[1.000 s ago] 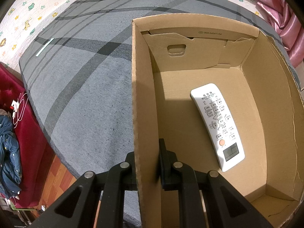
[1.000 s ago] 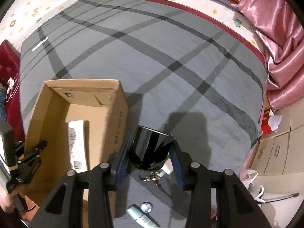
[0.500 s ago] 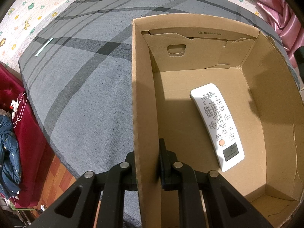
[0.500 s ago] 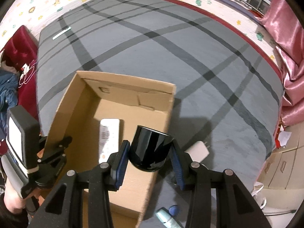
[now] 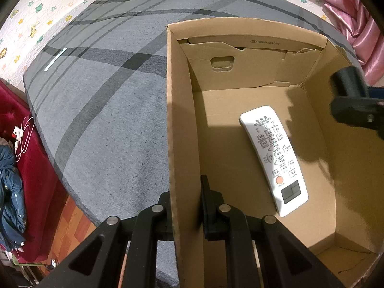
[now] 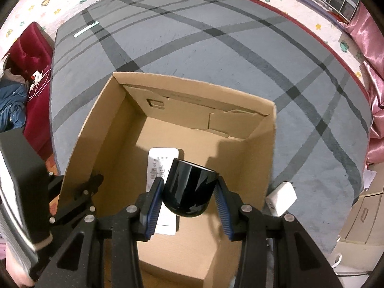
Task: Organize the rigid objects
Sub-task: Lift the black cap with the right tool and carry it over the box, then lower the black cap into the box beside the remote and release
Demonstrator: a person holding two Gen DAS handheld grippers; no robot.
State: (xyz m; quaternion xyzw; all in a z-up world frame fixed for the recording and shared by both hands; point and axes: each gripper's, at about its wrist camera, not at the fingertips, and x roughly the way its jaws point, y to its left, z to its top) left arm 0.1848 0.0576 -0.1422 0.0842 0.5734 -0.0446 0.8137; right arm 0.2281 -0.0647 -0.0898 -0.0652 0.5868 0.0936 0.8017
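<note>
An open cardboard box (image 5: 184, 124) (image 6: 270, 158) stands on a grey striped mat. Inside it a white remote control (image 5: 273, 158) (image 6: 159, 165) lies face up on the box floor. My left gripper (image 5: 186, 206) is shut on the box's left wall, one finger outside and one inside. It shows at the left of the right wrist view as the left gripper (image 6: 79, 192). My right gripper (image 6: 189, 192) is shut on a glossy black cup (image 6: 189, 187) and holds it above the box interior, over the remote. The cup (image 5: 348, 84) also enters at the right edge of the left wrist view.
A white charger block (image 6: 282, 198) lies on the mat just right of the box. A red cushion (image 5: 26, 144) with white cables and a blue garment sits to the left. Pink curtains (image 6: 374, 55) hang at the right. Drawers (image 6: 362, 218) stand at the lower right.
My right gripper has carried the black cup leftward from over the mat to above the inside of the box. The cup now appears at the right edge of the left wrist view. The left gripper has not moved.
</note>
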